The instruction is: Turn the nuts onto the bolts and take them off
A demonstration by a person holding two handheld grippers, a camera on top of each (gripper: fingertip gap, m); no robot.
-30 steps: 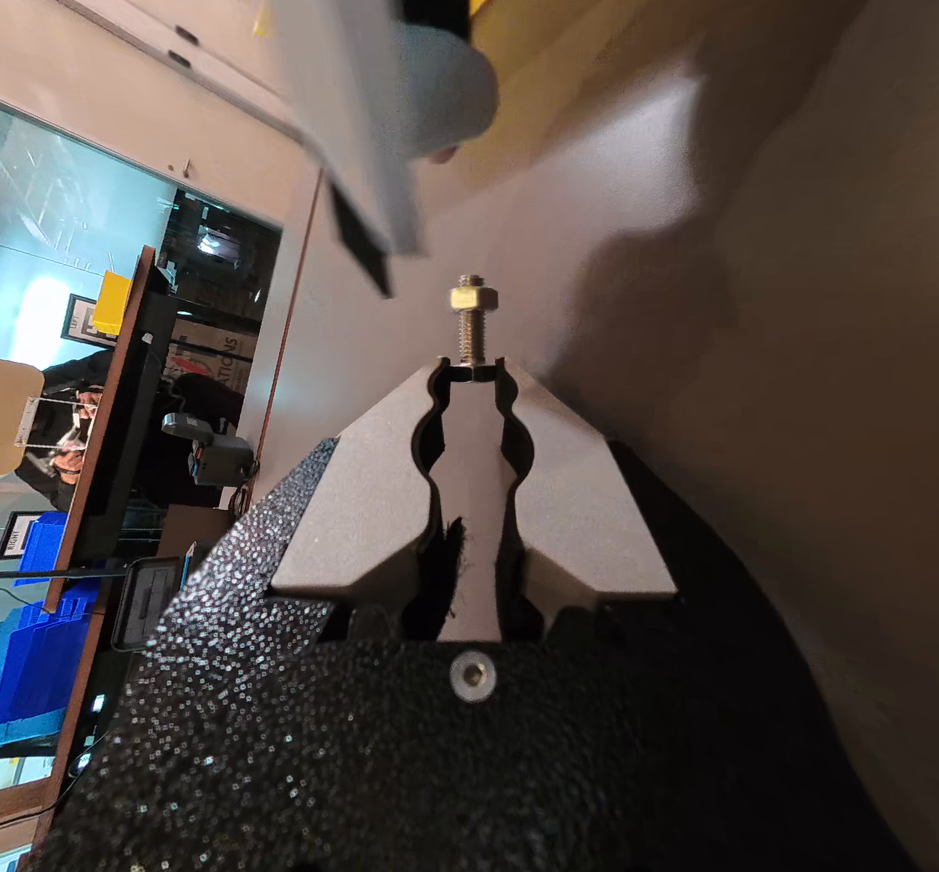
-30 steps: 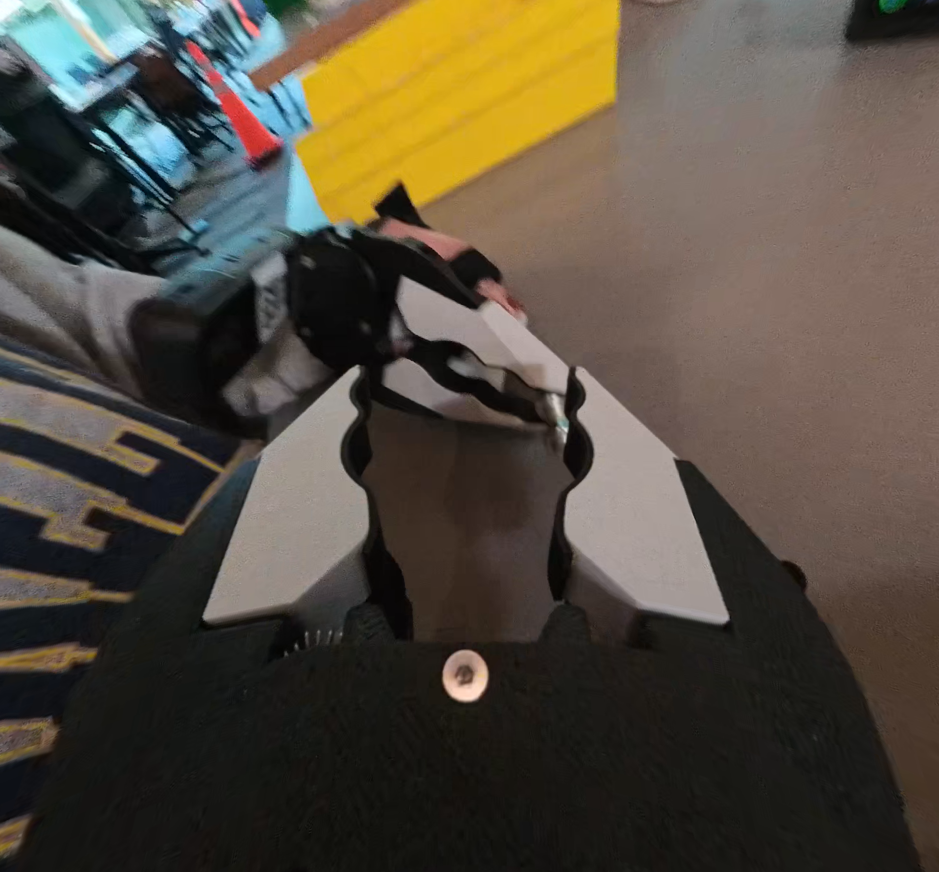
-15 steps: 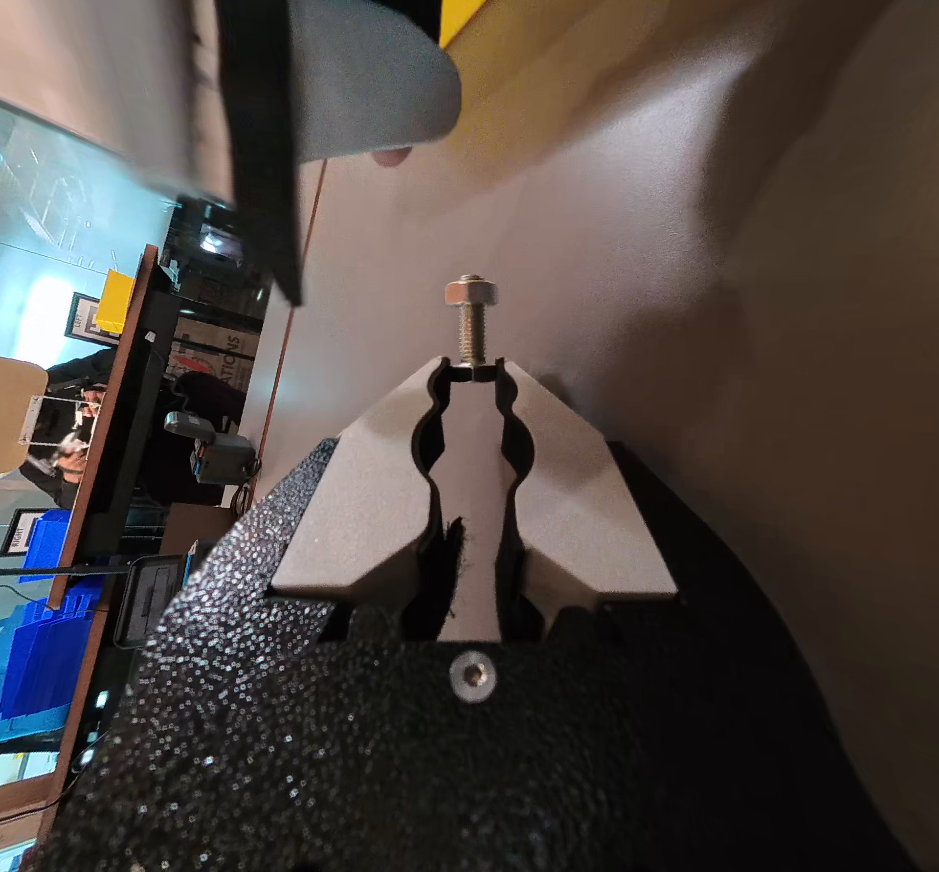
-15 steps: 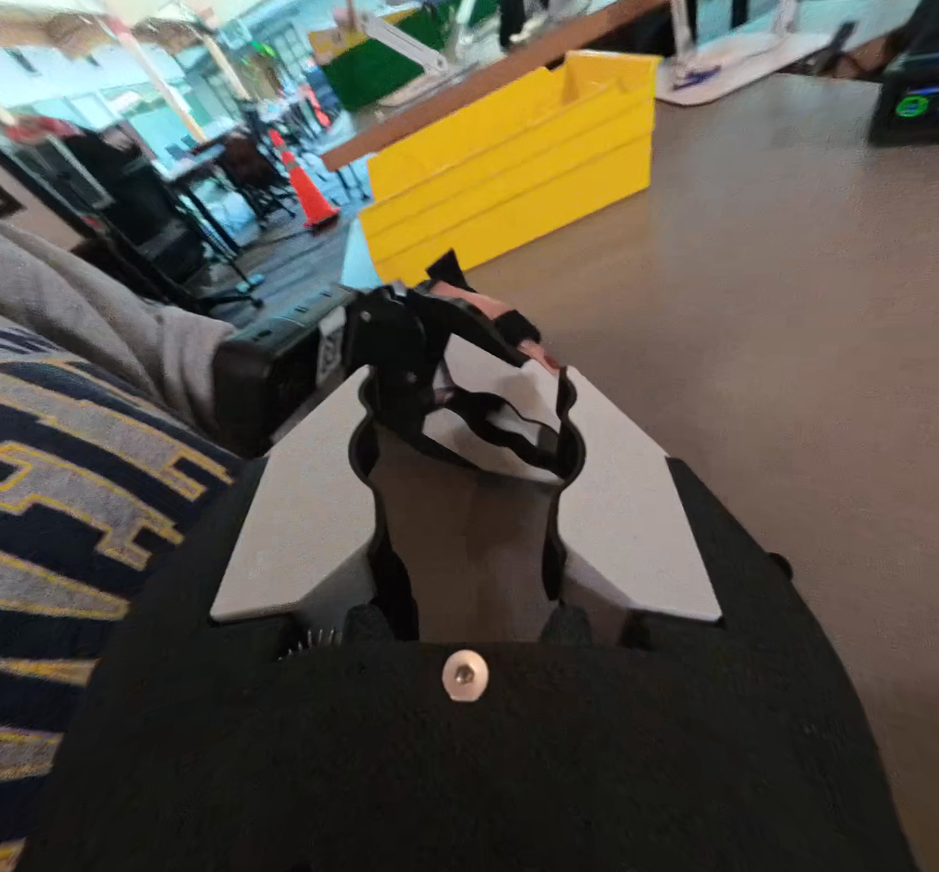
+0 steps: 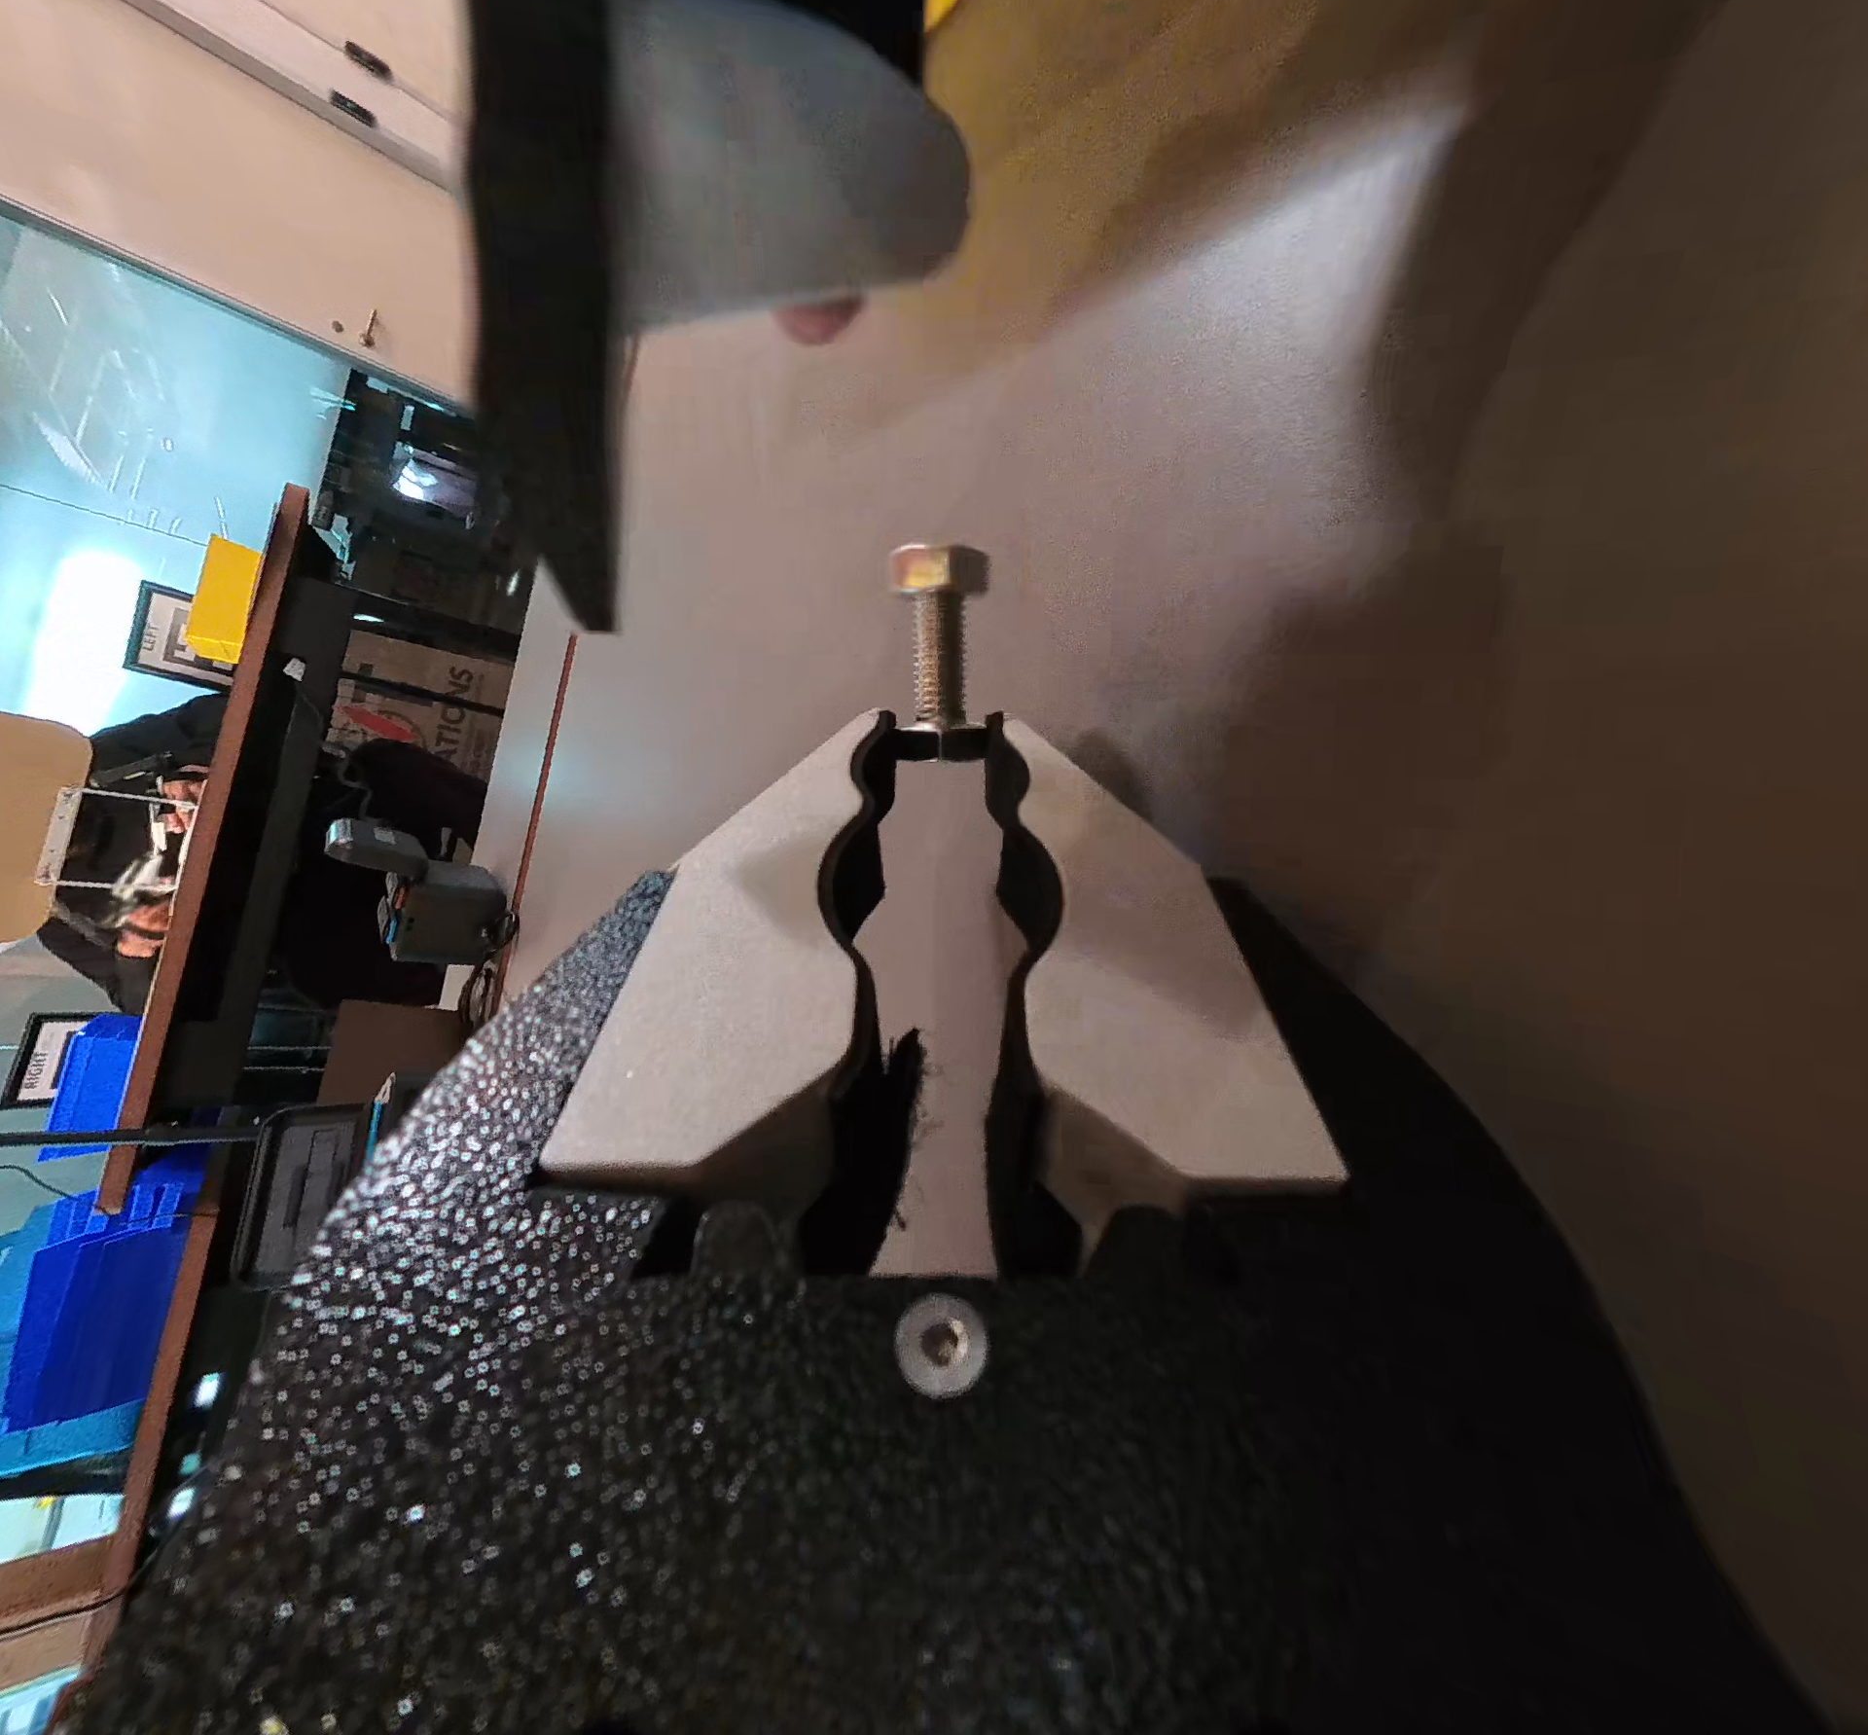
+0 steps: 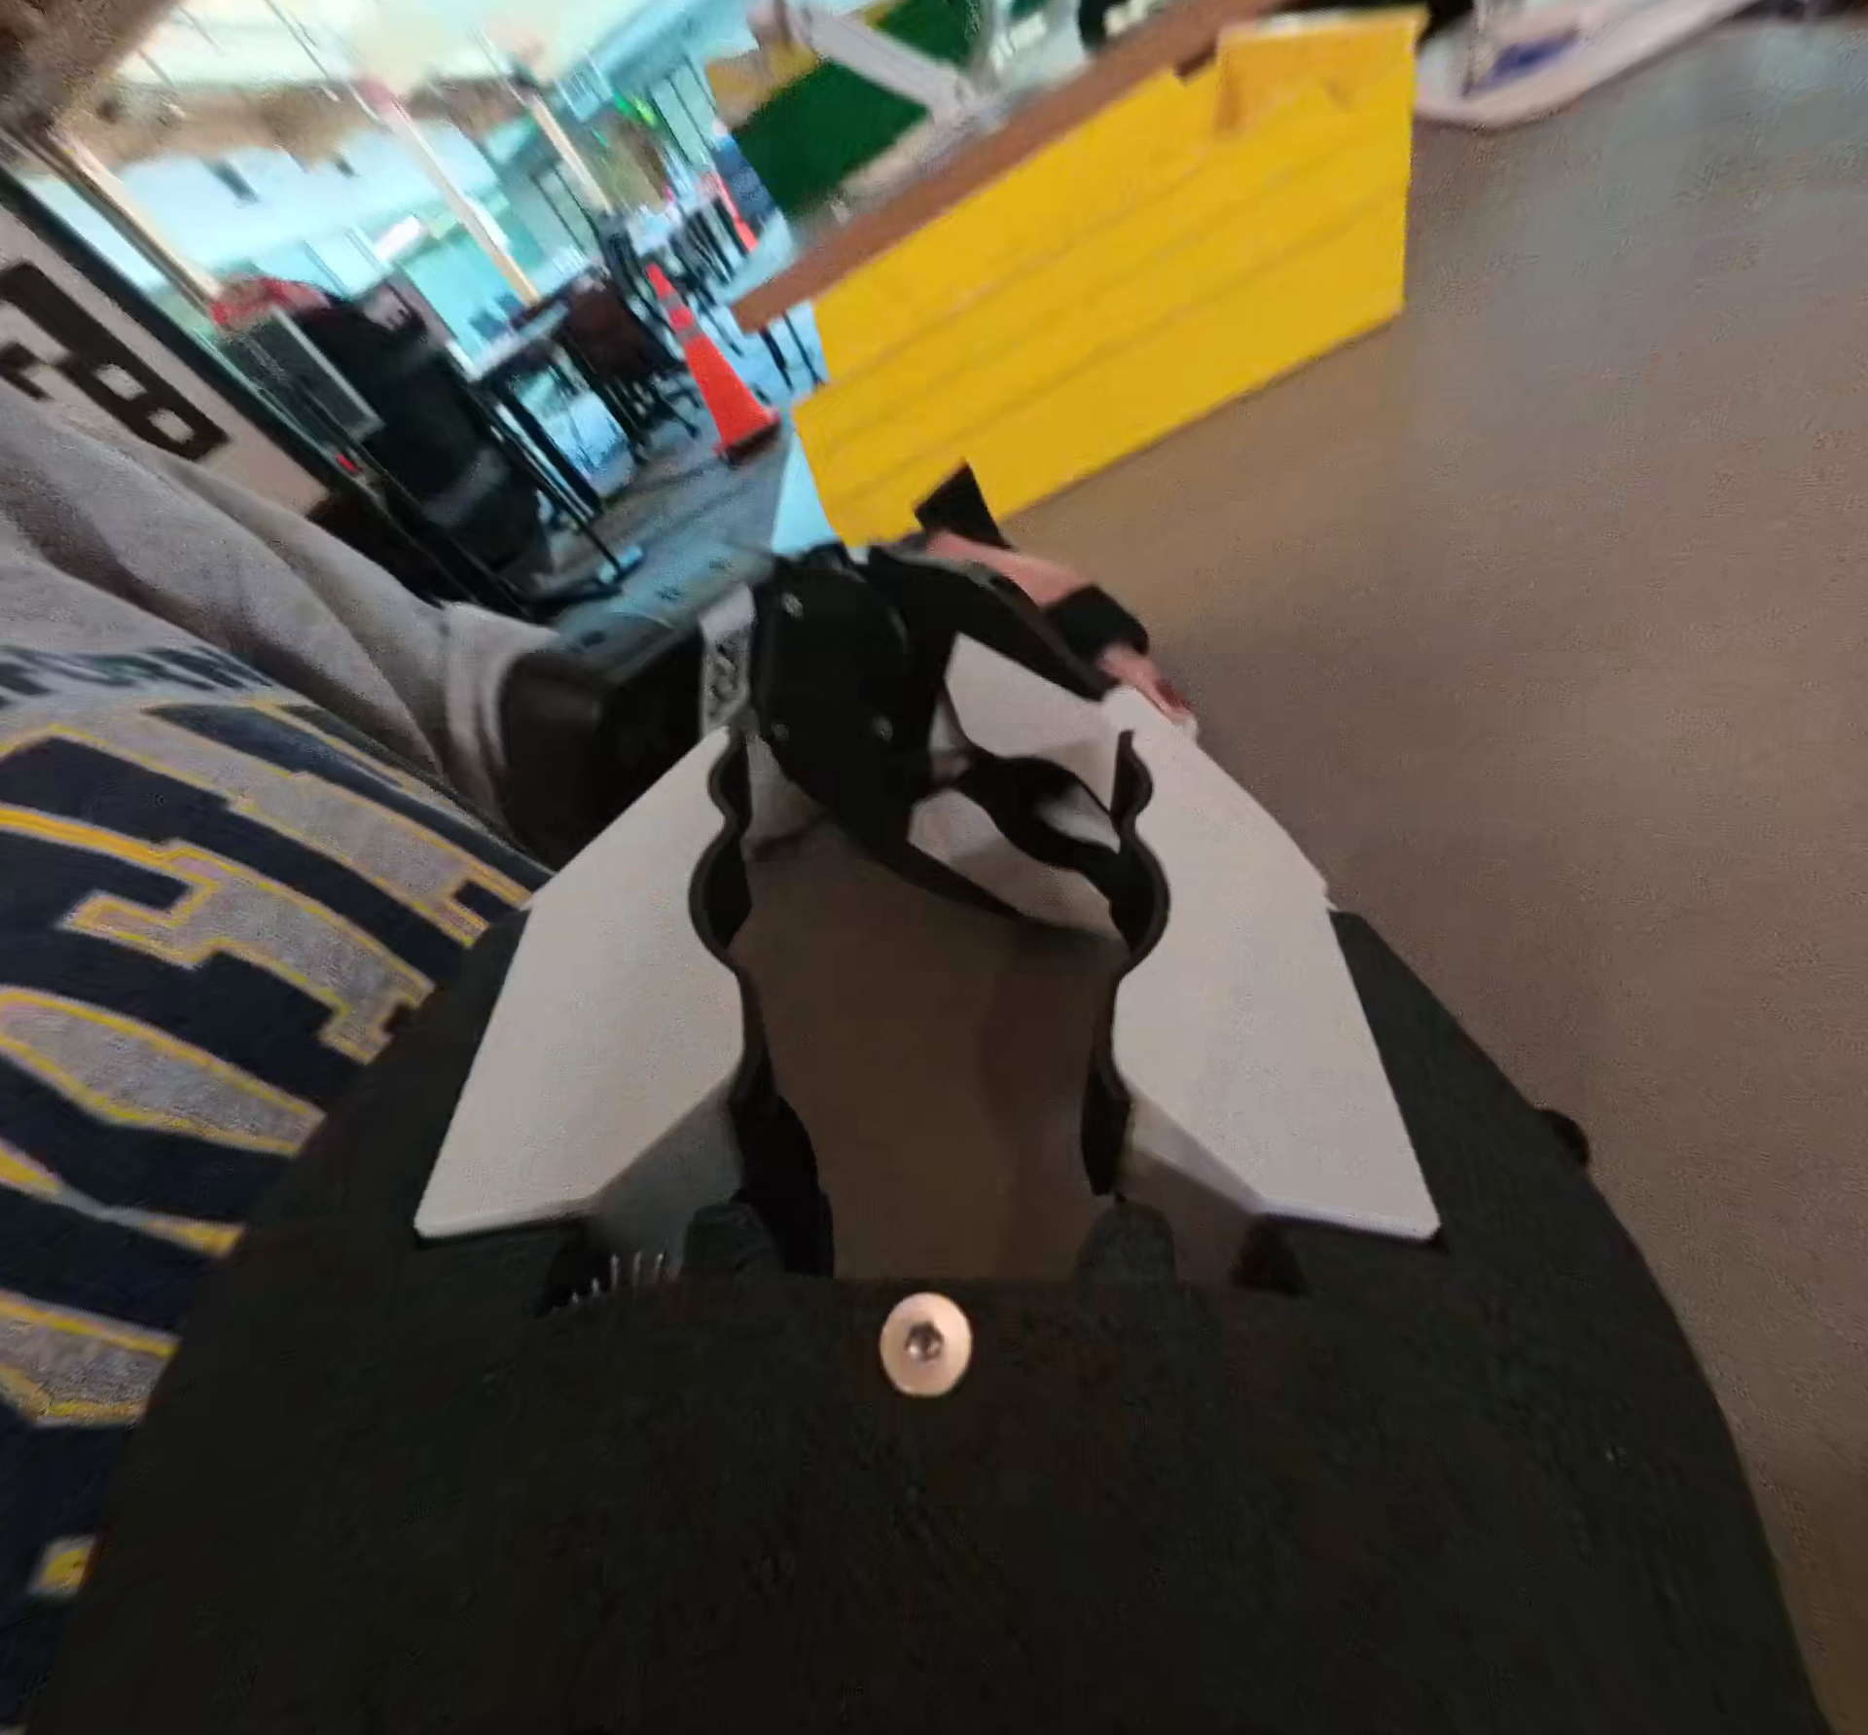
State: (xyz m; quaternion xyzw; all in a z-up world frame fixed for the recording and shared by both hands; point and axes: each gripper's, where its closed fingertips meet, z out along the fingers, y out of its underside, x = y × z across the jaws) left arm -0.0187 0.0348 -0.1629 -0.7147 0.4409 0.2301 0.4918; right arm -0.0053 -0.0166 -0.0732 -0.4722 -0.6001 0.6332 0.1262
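Between the tips of the left gripper [image 5: 940, 744], in the left wrist view, a bolt [image 5: 938, 650] is clenched at its near end, its threaded shank pointing straight away from the camera. A brass-coloured hex nut [image 5: 938, 569] sits at the far end of the shank. The jaws are drawn close together, grasping the bolt. Beyond lies the grey table [image 5: 1264, 473]. At the upper left, out of focus, the right gripper [image 5: 647, 170] looms near the bolt without touching it.

Across the right wrist view, the right gripper's [image 6: 925, 787] jaws stand well apart with nothing between them. Past its tips is the left gripper [image 6: 910, 726], held in a person's hand [image 6: 1092, 645]; bolt and nut cannot be made out here. Farther off, a yellow bin [image 6: 1112, 312] rests on the table [image 6: 1567, 574]. A grey sleeve [image 6: 253, 595] fills the left.
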